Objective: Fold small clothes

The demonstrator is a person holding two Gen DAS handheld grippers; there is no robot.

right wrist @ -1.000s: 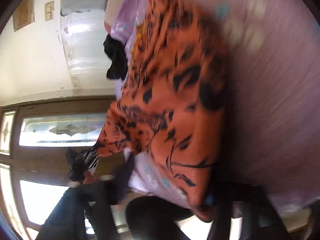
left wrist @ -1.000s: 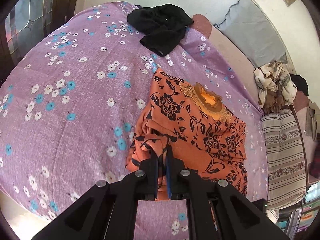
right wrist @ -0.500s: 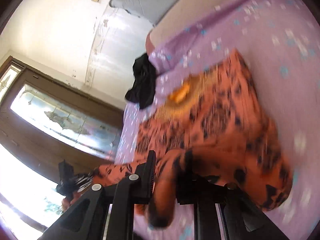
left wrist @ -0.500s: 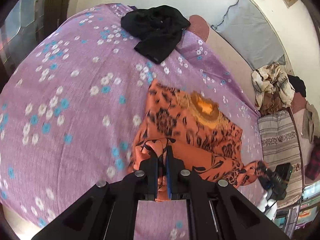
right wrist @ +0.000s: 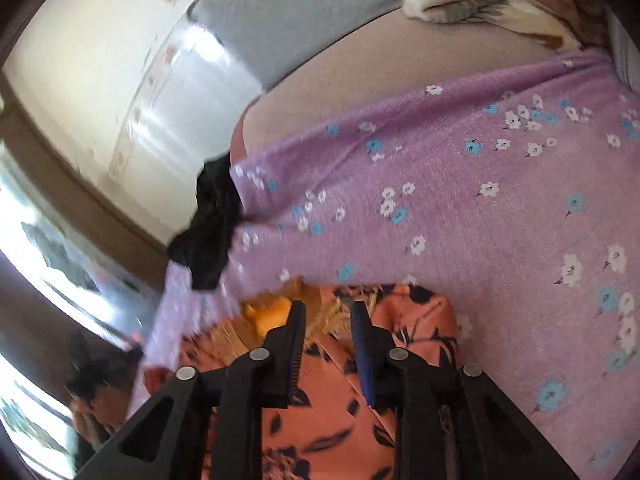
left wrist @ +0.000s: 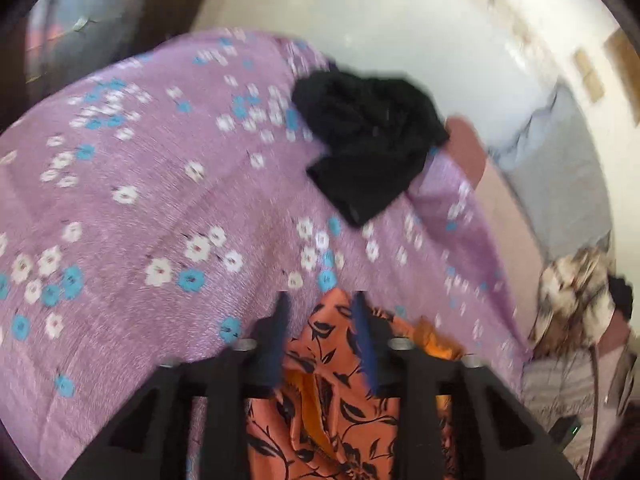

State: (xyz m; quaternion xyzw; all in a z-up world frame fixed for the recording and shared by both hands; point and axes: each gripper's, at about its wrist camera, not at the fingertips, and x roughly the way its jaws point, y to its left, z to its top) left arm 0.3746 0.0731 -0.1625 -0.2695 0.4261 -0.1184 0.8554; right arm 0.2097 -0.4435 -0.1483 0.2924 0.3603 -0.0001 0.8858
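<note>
An orange garment with black flower print (left wrist: 328,392) lies folded on the purple flowered bedspread (left wrist: 152,208). My left gripper (left wrist: 320,304) is open above its near edge, fingers apart with the cloth lying below between them. In the right wrist view the same garment (right wrist: 320,412) lies under my right gripper (right wrist: 328,312), which is open over the gold embroidered neckline (right wrist: 272,314). Neither gripper holds cloth.
A crumpled black garment (left wrist: 368,148) lies at the bed's far end; it also shows in the right wrist view (right wrist: 212,220). A grey pillow (left wrist: 560,168) leans on the wall. A patterned cloth heap (left wrist: 576,292) and striped cushion lie at the right.
Both grippers have let go of the orange garment and opened. The lifted lower part now lies folded over the upper part near the neckline. Both cameras have swung forward.
</note>
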